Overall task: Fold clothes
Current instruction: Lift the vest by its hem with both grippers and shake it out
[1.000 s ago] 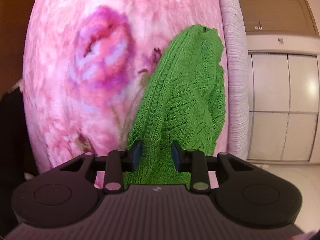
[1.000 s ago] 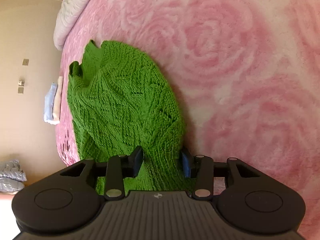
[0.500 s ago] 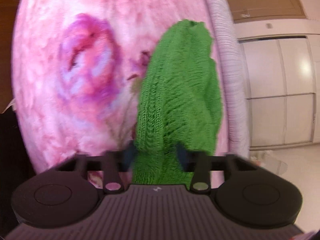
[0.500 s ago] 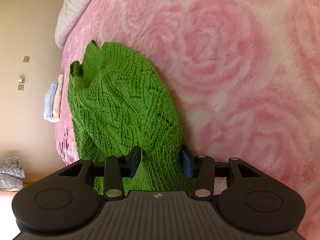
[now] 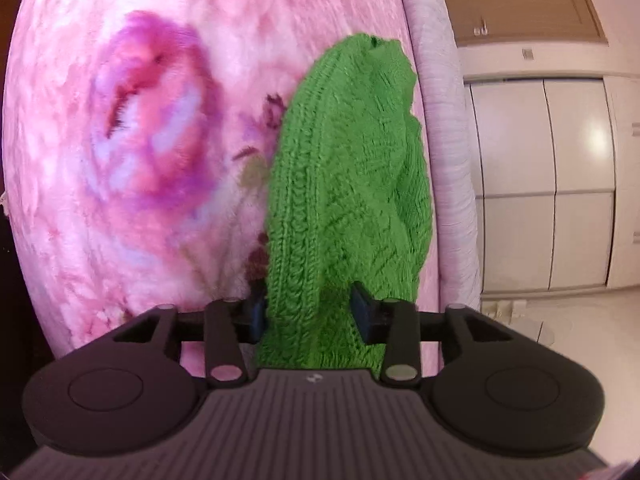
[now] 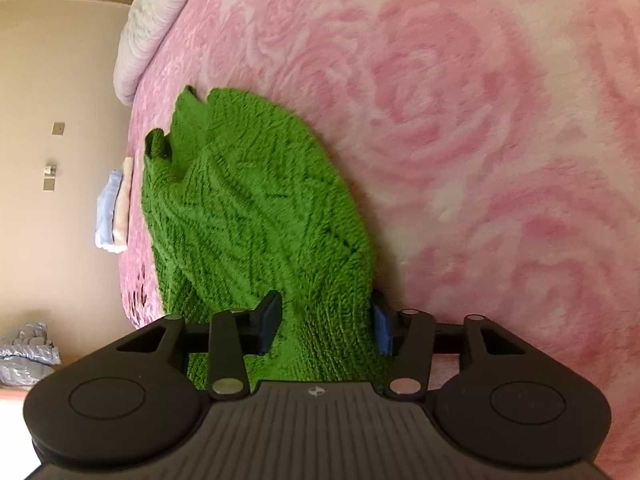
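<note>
A green cable-knit sweater [image 5: 348, 184] lies on a pink floral blanket [image 5: 140, 140], bunched into a long ridge that runs away from me. My left gripper [image 5: 310, 312] is shut on its near edge, with the knit bulging between the blue pads. In the right wrist view the same sweater [image 6: 248, 208] spreads wider over the pink rose blanket [image 6: 460, 120]. My right gripper [image 6: 326, 318] is shut on another part of its near edge. The fabric hides the pad faces in both views.
A grey-white ribbed bed edge [image 5: 444, 140] runs beside the sweater; it also shows in the right wrist view [image 6: 152, 12]. White cupboard doors [image 5: 548, 184] stand beyond. A small folded pile of pale clothes [image 6: 114, 208] lies at the blanket's far edge. Grey bundles [image 6: 24, 352] sit on the floor.
The sweater has been drawn narrower and longer in the left wrist view, and the left gripper has shifted slightly. The right gripper's hold and view barely changed.
</note>
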Demonstrator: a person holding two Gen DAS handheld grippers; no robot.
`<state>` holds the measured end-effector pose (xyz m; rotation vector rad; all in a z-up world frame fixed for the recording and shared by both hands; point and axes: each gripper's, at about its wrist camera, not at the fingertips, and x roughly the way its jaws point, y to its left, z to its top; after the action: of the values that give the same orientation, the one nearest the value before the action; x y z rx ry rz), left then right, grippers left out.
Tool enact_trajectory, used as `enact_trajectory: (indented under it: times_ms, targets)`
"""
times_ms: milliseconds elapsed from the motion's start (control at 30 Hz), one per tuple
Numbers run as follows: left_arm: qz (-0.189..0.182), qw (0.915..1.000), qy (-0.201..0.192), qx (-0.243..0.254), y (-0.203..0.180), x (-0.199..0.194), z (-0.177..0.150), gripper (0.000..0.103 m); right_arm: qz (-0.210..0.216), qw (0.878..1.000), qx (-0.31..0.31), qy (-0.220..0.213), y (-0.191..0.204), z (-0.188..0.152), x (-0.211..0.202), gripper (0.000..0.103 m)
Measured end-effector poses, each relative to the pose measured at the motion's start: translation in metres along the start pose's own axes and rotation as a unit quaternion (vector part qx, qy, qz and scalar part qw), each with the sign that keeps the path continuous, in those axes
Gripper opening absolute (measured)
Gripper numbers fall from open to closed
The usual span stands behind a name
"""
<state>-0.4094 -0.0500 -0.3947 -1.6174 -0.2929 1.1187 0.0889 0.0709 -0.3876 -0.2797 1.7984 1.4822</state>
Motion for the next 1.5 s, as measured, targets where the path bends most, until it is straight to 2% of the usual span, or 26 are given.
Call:
enact_trajectory:
  times_ms: [100, 167, 333, 400, 500, 667, 733, 767, 833, 967, 1033, 1067, 1167, 1267, 1367, 1500]
  targets:
    - [0.003, 0.9998, 0.013, 0.017, -0.016, -0.013, 0.004, 0.010, -0.001, 1.000, 0.001, 0.001, 0.009, -0.005, -0.001, 0.018]
    - [-0.005, 0.9992, 0.007, 0.038, -0.039, -0.026, 0.010, 0.009, 0.019, 1.000, 0.002, -0.010, 0.023, -0.008, -0.013, 0.017]
    - [-0.063, 0.9917, -0.024, 0.109, -0.129, -0.067, 0.053, 0.007, 0.099, 0.993, -0.016, -0.058, 0.079, -0.019, -0.064, 0.015]
    - [-0.098, 0.9840, -0.035, 0.144, -0.173, -0.081, 0.081, 0.007, 0.134, 0.987, -0.026, -0.089, 0.111, -0.022, -0.090, 0.015]
    - [-0.151, 0.9677, -0.051, 0.195, -0.240, -0.101, 0.123, 0.007, 0.186, 0.971, -0.050, -0.142, 0.168, -0.022, -0.128, 0.015]
    - [-0.234, 0.9370, -0.066, 0.251, -0.338, -0.134, 0.193, 0.007, 0.255, 0.934, -0.120, -0.222, 0.274, -0.026, -0.190, 0.015]
    - [-0.250, 0.9319, -0.056, 0.257, -0.370, -0.140, 0.223, 0.007, 0.269, 0.918, -0.141, -0.255, 0.315, -0.031, -0.207, 0.014]
    - [-0.255, 0.9305, -0.049, 0.259, -0.385, -0.142, 0.239, 0.007, 0.271, 0.912, -0.146, -0.272, 0.333, -0.034, -0.211, 0.014]
    - [-0.248, 0.9337, -0.021, 0.257, -0.406, -0.136, 0.272, 0.007, 0.267, 0.907, -0.134, -0.298, 0.359, -0.037, -0.211, 0.014]
    - [-0.219, 0.9361, 0.042, 0.272, -0.421, -0.103, 0.327, 0.007, 0.198, 0.918, -0.067, -0.337, 0.391, -0.019, -0.185, 0.015]
    - [-0.210, 0.9410, 0.074, 0.255, -0.422, -0.073, 0.355, 0.007, 0.176, 0.918, -0.026, -0.355, 0.397, -0.004, -0.170, 0.015]
    - [-0.209, 0.9408, 0.086, 0.252, -0.425, -0.060, 0.366, 0.007, 0.166, 0.917, -0.006, -0.364, 0.400, 0.003, -0.162, 0.015]
    - [-0.225, 0.9303, 0.110, 0.268, -0.445, -0.030, 0.393, 0.007, 0.150, 0.900, 0.002, -0.409, 0.417, 0.019, -0.156, 0.015]
    - [-0.260, 0.9109, 0.118, 0.298, -0.473, -0.026, 0.409, 0.007, 0.155, 0.873, -0.031, -0.462, 0.438, 0.014, -0.171, 0.015]
    - [-0.292, 0.8924, 0.123, 0.321, -0.489, -0.029, 0.419, 0.007, 0.165, 0.850, -0.062, -0.497, 0.453, 0.011, -0.188, 0.015]
    - [-0.282, 0.8816, 0.151, 0.347, -0.470, -0.036, 0.407, 0.007, 0.112, 0.880, -0.015, -0.462, 0.416, -0.016, -0.160, 0.015]
